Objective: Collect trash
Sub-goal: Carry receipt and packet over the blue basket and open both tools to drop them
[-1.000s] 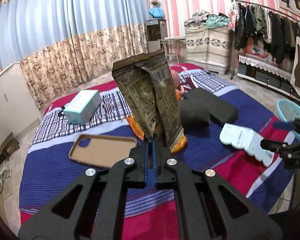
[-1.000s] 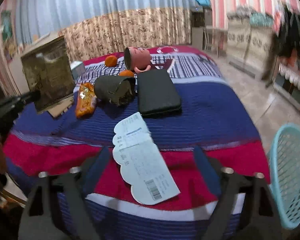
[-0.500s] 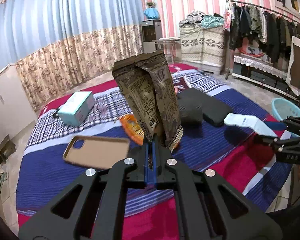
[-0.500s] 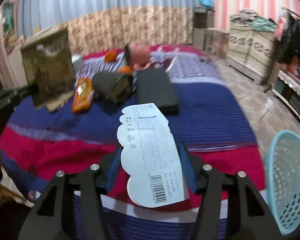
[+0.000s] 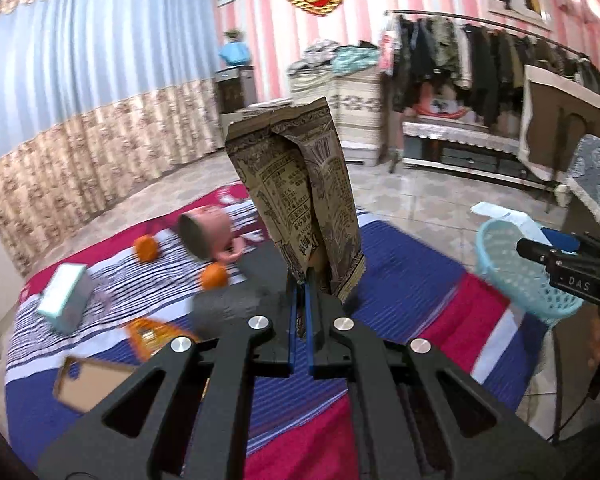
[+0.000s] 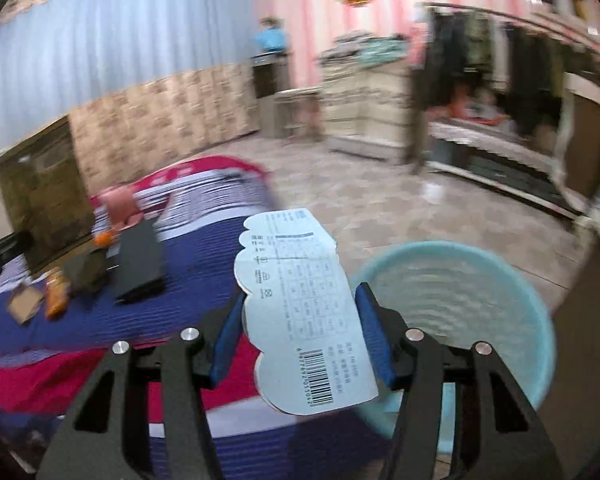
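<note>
My left gripper (image 5: 305, 312) is shut on a brown printed snack bag (image 5: 300, 196), held upright above the bed. My right gripper (image 6: 300, 328) is shut on a pale blue card wrapper with a barcode (image 6: 300, 304), held in the air beside the light blue plastic basket (image 6: 480, 304). In the left wrist view the right gripper (image 5: 568, 264) holds the card (image 5: 512, 220) over the basket (image 5: 516, 276), which stands on the floor past the bed's right edge. An orange snack packet (image 5: 152, 332) lies on the bed.
On the striped bed cover (image 5: 412, 280) lie a pink mug (image 5: 208, 232), two oranges (image 5: 146, 249), a teal box (image 5: 64, 296), a tan phone case (image 5: 96, 384) and dark folded items (image 5: 228, 304). A clothes rack (image 5: 480, 60) and cabinets stand behind.
My right gripper closed on the card, lifted it off the bed and swung right to the basket. My left gripper turned right with the bag still held.
</note>
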`<state>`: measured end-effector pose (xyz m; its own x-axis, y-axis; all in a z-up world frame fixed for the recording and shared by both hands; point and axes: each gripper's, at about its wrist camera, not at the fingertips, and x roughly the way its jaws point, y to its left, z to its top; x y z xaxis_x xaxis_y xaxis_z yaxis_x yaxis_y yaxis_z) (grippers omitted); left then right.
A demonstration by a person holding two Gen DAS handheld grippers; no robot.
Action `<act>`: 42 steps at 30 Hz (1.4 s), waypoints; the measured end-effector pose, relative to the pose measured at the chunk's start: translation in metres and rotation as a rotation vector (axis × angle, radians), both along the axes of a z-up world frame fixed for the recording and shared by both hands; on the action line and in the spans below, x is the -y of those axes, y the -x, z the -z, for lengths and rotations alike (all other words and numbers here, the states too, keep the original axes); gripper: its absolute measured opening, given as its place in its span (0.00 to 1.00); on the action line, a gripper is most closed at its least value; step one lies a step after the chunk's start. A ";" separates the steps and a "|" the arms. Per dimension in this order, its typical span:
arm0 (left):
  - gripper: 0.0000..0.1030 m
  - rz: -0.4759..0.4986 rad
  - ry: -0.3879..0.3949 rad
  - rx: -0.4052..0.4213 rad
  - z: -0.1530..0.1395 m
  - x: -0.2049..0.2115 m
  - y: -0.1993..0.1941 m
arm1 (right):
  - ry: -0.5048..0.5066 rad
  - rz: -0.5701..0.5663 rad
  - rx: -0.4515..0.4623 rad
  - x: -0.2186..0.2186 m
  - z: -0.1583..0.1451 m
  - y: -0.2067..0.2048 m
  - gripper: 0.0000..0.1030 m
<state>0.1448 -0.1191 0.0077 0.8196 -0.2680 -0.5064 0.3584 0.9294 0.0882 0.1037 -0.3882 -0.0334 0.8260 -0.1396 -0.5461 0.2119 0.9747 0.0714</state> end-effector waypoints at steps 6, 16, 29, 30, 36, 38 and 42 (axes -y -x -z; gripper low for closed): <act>0.02 0.114 0.013 -0.050 0.014 0.064 -0.014 | 0.014 0.190 0.006 0.058 -0.001 0.021 0.53; 0.02 0.305 -0.023 -0.089 0.039 0.177 -0.011 | 0.001 0.333 0.007 0.111 0.010 0.036 0.53; 0.05 0.423 -0.116 -0.145 0.078 0.274 -0.018 | -0.089 0.441 -0.013 0.155 0.027 0.051 0.53; 0.07 0.425 -0.117 -0.151 0.080 0.276 -0.018 | -0.091 0.441 -0.015 0.156 0.028 0.050 0.53; 0.50 0.386 -0.124 -0.116 0.077 0.265 -0.019 | -0.067 0.420 -0.037 0.153 0.030 0.041 0.53; 0.65 0.355 -0.101 -0.110 0.071 0.255 -0.023 | -0.062 0.414 -0.046 0.148 0.031 0.040 0.53; 0.80 0.265 -0.071 -0.076 0.061 0.228 -0.031 | -0.047 0.385 -0.078 0.138 0.034 0.029 0.53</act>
<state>0.1756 -0.3467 -0.0535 0.6849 -0.4295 -0.5886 0.5958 0.7951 0.1131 0.0746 -0.5259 -0.0669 0.6735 -0.4045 -0.6187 0.5681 0.8187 0.0831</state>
